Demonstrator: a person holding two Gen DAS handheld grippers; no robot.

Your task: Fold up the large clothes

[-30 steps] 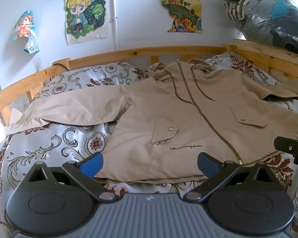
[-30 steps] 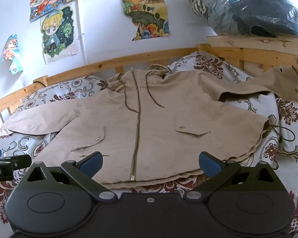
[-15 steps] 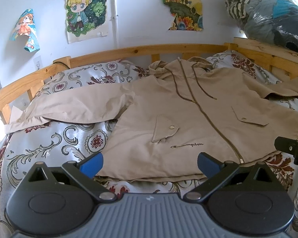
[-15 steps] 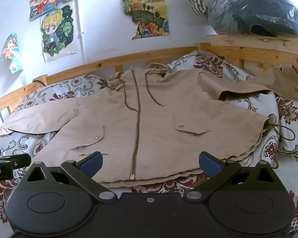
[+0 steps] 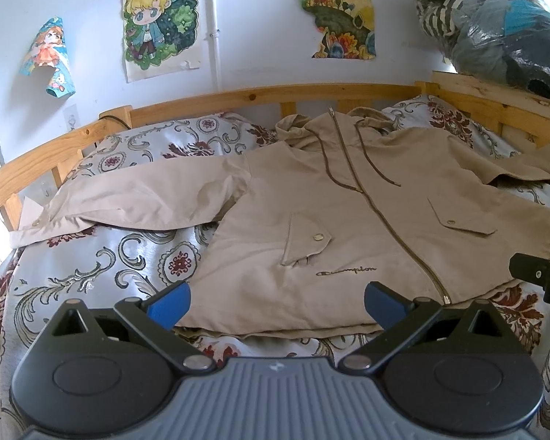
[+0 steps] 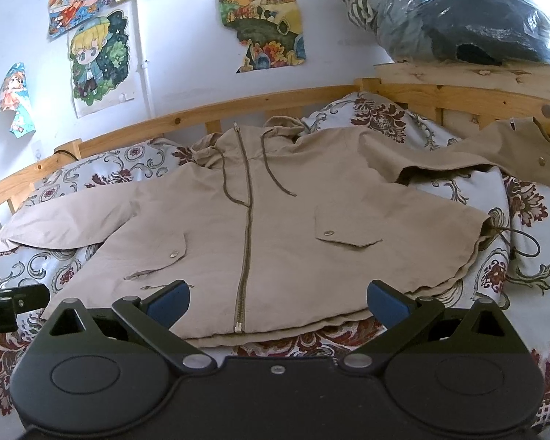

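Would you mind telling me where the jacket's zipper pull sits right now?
In the right wrist view the zipper pull lies at the jacket hem's bottom edge, left of centre, between the open right claw fingers, nearer the left one.

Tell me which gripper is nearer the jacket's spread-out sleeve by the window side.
Left. The left gripper hovers at the hem below that sleeve; the right gripper sits past the zipper, farther off. Both jaws open.

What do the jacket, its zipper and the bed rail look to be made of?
Jacket: tan woven fabric, matte, probably cotton or a blend; it creases softly. Zipper: brassy metal by its dull glint. Bed rail: unpainted light wood, likely pine, with visible knots and grain.
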